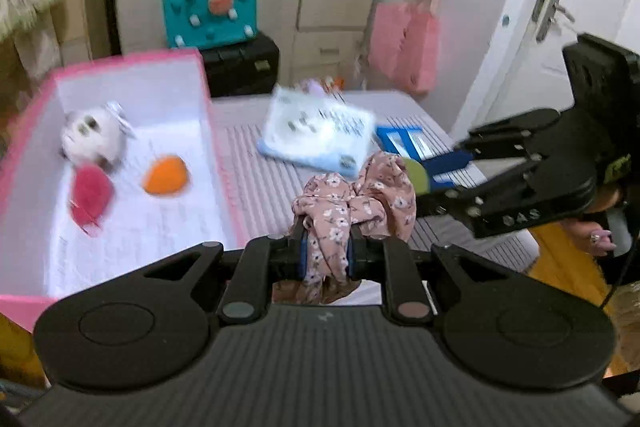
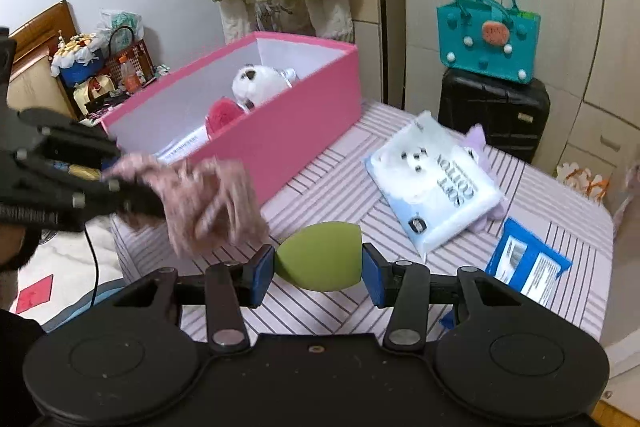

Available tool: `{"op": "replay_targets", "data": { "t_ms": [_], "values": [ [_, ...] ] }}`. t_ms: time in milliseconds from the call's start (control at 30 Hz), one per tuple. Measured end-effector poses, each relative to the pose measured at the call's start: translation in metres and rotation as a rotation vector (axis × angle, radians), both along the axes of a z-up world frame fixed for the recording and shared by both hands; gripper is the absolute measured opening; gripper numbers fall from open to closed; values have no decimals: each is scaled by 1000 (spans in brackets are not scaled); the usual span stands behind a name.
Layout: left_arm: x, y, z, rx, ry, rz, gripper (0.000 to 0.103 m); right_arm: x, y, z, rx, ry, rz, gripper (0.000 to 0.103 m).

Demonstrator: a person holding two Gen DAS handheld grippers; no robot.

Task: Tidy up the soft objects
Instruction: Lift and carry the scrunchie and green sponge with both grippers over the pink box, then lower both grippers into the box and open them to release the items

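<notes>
A: What is the largest thing here?

B: A striped pink-and-white counter (image 2: 336, 187) carries an open pink cardboard box (image 2: 280, 131) holding a white plush toy (image 2: 260, 85), a red sponge (image 2: 224, 115) and an orange sponge (image 1: 165, 174).

A: And the grippers?

B: The left gripper (image 1: 326, 255) is clamped on a pink floral fabric scrunchie (image 1: 356, 203), held beside the box. It looks light and floppy; pinching a bunched fold suits it.

A: The right?

B: The right gripper (image 2: 319, 273) squeezes a green egg-shaped sponge (image 2: 319, 257) across its middle, above the counter. It probably compresses easily.
</notes>
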State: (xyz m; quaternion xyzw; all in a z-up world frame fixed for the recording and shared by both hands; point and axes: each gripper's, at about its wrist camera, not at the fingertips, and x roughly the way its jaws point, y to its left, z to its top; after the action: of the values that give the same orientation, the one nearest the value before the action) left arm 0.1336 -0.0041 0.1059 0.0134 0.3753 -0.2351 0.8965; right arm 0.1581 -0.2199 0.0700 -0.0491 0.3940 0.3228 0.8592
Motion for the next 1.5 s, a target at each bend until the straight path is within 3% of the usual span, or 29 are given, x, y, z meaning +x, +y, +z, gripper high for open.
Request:
{"op": "replay_targets", "data": {
  "t_ms": [133, 400, 733, 900, 1100, 1267, 1500],
  "values": [
    [-1, 18, 18, 21, -40, 11, 16, -4, 9, 17, -13, -40, 16, 52],
    [4, 57, 28, -39, 63, -26, 16, -5, 34, 32, -47, -72, 50, 52],
    [19, 93, 45, 33, -16, 48, 16, 2, 71, 61, -130, -143, 94, 52],
    [48, 102, 30, 105, 32, 76, 16, 22, 91, 67, -152, -152, 137, 52],
    [85, 110, -1, 120, 145, 55, 16, 54, 118, 66, -141, -161, 173, 52],
    [111, 109, -21, 185, 184, 55, 16, 86, 141, 60, -135, -138, 188, 52],
    [147, 106, -51, 222, 351, 29, 16, 120, 177, 53, -110, -122, 268, 52]
  ]
}}
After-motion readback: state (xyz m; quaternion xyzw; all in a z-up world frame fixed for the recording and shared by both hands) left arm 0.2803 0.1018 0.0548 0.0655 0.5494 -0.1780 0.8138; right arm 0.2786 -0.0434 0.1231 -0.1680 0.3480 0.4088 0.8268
